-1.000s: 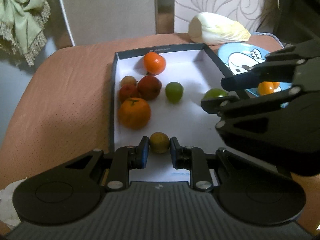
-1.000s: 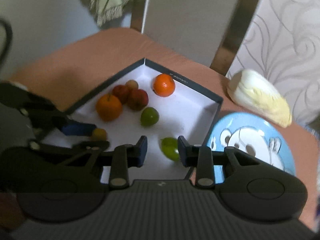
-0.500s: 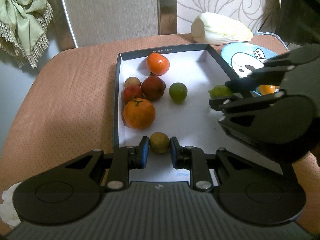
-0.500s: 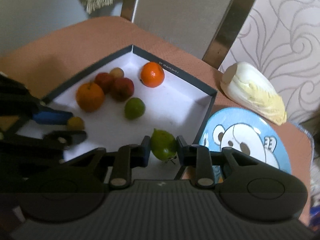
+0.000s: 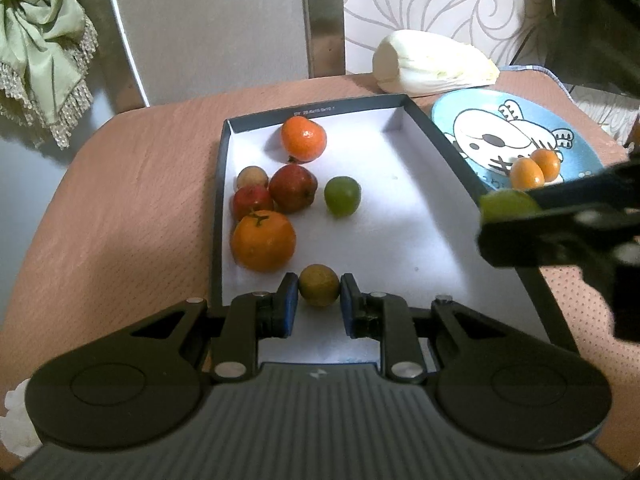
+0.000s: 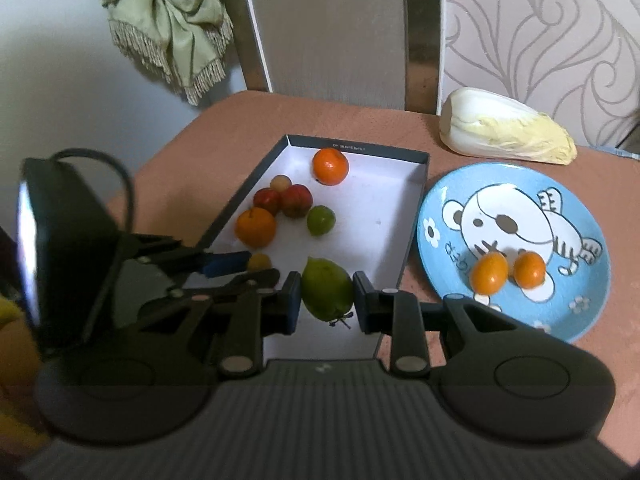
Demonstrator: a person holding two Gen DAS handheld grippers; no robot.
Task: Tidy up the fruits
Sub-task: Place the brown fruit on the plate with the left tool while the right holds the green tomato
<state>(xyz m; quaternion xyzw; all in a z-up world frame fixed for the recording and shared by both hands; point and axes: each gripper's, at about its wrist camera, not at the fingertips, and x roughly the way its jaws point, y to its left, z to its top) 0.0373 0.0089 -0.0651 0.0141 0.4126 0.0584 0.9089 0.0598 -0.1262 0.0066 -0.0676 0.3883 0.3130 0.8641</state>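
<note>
A dark-rimmed white box [image 5: 430, 138] [image 6: 416, 200] on the table holds two oranges [image 5: 263, 240] [image 5: 303, 138], two red fruits [image 5: 293, 187], a small pale fruit and a green lime [image 5: 342, 196] [image 6: 321, 220]. My left gripper [image 5: 319, 306] is shut on a small yellow-brown fruit [image 5: 319, 290] [image 6: 259, 261] at the box's near end. My right gripper [image 6: 326, 298] is shut on a green fruit [image 6: 327, 289] [image 5: 506, 204] and holds it above the box's right edge. A blue cartoon plate [image 6: 592, 248] [image 5: 452, 114] holds two small orange fruits [image 6: 489, 273] [image 5: 536, 168].
A napa cabbage [image 5: 434, 62] [image 6: 506, 128] lies behind the plate at the table's far edge. A chair back [image 6: 332, 28] stands beyond the table, with a green fringed cloth [image 6: 168, 20] hanging at its left. A white crumpled thing [image 5: 16, 420] lies at the near left.
My right gripper closed on the green fruit, lifted it from the box and moved right toward the plate. My left gripper stays shut on the small fruit.
</note>
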